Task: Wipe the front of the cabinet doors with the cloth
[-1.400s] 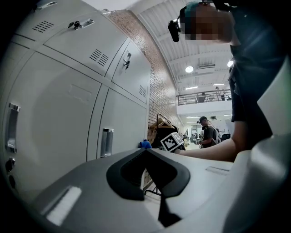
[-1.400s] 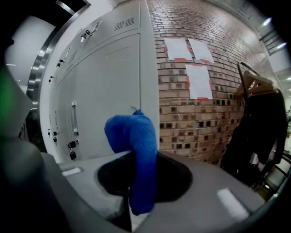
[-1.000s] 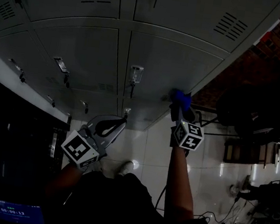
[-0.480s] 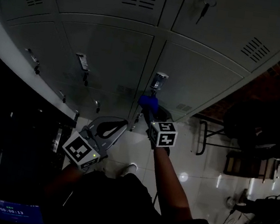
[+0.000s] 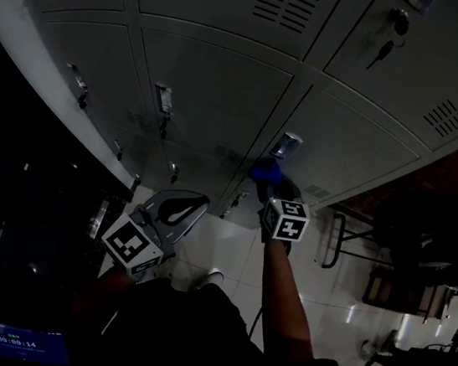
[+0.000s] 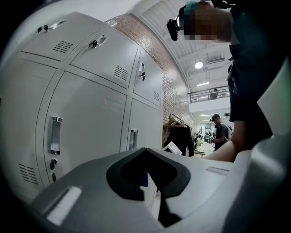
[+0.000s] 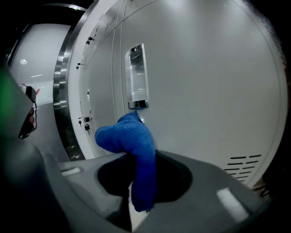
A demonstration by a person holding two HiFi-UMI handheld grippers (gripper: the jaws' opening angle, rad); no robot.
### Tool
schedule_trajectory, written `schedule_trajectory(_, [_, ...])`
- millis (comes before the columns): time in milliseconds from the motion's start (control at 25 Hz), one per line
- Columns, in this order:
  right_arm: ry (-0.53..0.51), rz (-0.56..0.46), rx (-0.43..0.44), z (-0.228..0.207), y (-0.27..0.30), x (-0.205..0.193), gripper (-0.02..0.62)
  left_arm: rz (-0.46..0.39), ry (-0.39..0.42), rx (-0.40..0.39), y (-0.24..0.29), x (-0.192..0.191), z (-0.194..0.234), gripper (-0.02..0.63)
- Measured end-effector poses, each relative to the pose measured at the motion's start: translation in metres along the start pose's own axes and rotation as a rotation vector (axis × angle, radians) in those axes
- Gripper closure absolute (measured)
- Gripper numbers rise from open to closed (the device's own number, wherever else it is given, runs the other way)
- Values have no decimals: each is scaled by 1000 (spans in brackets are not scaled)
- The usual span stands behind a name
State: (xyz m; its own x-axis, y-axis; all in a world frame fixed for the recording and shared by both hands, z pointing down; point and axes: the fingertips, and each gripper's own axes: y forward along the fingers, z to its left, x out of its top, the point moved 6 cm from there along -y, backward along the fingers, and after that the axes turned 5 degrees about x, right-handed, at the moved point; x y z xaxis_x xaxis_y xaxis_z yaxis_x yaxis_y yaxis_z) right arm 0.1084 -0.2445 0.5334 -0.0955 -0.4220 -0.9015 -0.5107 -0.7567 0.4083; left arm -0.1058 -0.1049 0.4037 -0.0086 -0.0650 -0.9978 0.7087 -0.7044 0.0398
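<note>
Grey metal cabinet doors [image 5: 216,92] fill the head view. My right gripper [image 5: 272,191] is shut on a blue cloth [image 5: 266,172], which is pressed to a lower door just under its metal handle [image 5: 285,145]. In the right gripper view the cloth [image 7: 136,145] bulges out of the jaws of my right gripper [image 7: 138,157] toward the handle [image 7: 137,77]. My left gripper [image 5: 176,209] hangs lower and to the left, away from the doors, shut with nothing in it. In the left gripper view its closed jaws frame a glimpse of the blue cloth [image 6: 143,179].
A dark panel [image 5: 8,189] borders the cabinets on the left. Dark chairs and furniture [image 5: 406,245] stand on the white tiled floor [image 5: 227,254] to the right, under a brick wall. A coat rack [image 6: 179,134] and a person [image 6: 221,132] are far down the room.
My right gripper has carried the cloth leftward across the lower door, from its right edge to just below the handle. The left gripper has stayed where it was.
</note>
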Motion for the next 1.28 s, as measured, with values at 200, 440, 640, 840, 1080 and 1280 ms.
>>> schedule_trajectory(200, [25,-20,-38,-21,-18,-1,510,-2,5,-36,17,0,-10,606])
schedule_trajectory(440, [69,-36,-121,-65,-52,-11,510,10,-1,-91,42,0,-33,606])
schedule_trajectory(640, [116,-46,-207,-113,-85,-24,510,0,8,-121,59,-2,-49,606])
schedule_trajectory(840, [136,-38,-277,-150,-109,-36,510,9,12,-133,69,-3,-66,606])
schedule_trajectory(1080, [175,-62,-350,-179,-137,-46,510,28,23,-104,64,-4,-74,606])
schedule_trajectory(1280, [136,-133,-306,-151,-158,-34,511,41,24,-94,47,-9,-71,606])
